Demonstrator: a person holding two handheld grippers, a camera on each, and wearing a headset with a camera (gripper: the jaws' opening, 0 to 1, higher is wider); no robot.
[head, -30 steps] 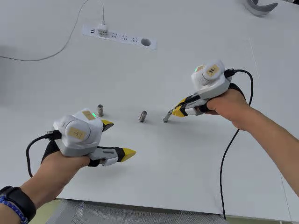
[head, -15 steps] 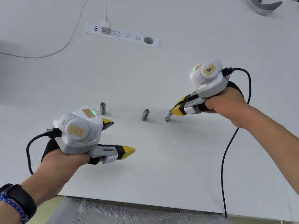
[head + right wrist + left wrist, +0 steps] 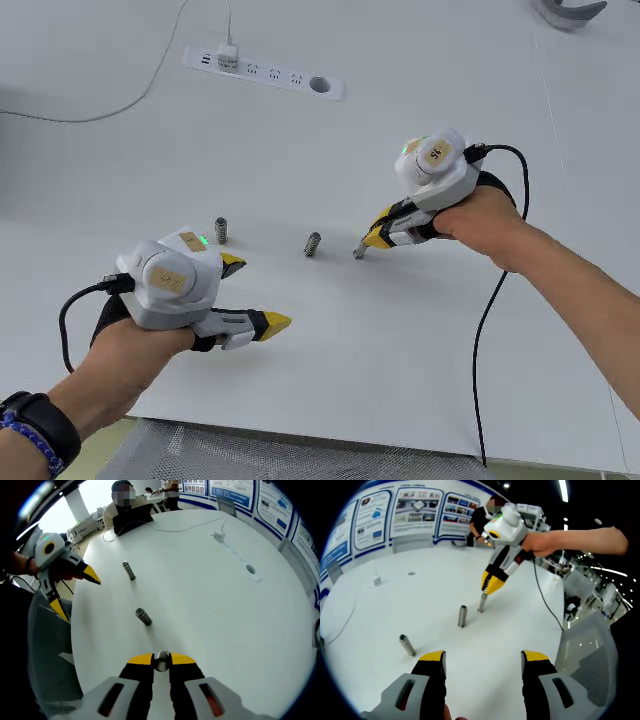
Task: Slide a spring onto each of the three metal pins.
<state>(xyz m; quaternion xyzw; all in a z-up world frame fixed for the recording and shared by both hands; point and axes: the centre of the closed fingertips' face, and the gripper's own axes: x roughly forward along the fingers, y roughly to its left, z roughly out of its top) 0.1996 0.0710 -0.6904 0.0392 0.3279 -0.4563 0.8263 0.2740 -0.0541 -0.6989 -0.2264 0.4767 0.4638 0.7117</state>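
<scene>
Two small coiled springs stand upright on the white table (image 3: 330, 350), one at the left (image 3: 221, 230) and one in the middle (image 3: 312, 243). A third spring (image 3: 358, 250) leans with its lower end on the table, and my right gripper (image 3: 366, 243) is shut on its top. In the right gripper view that spring (image 3: 161, 661) sits between the yellow tips, with the other two beyond (image 3: 143, 616) (image 3: 129, 570). My left gripper (image 3: 258, 293) hovers open near the front left, holding nothing. The left gripper view looks past its open tips (image 3: 484, 657) at all three springs (image 3: 406, 645) (image 3: 462, 616) (image 3: 482, 602).
A white power strip (image 3: 262, 72) with a plugged-in cable lies at the back. A grey object (image 3: 570, 12) sits at the far right corner. The table's front edge runs just behind my hands, with a mesh chair (image 3: 250, 460) below. A person (image 3: 131, 510) sits across the table.
My right gripper has tipped slightly more upright over the spring that it holds. The left gripper and the two standing springs have stayed put; the camera has shifted a little.
</scene>
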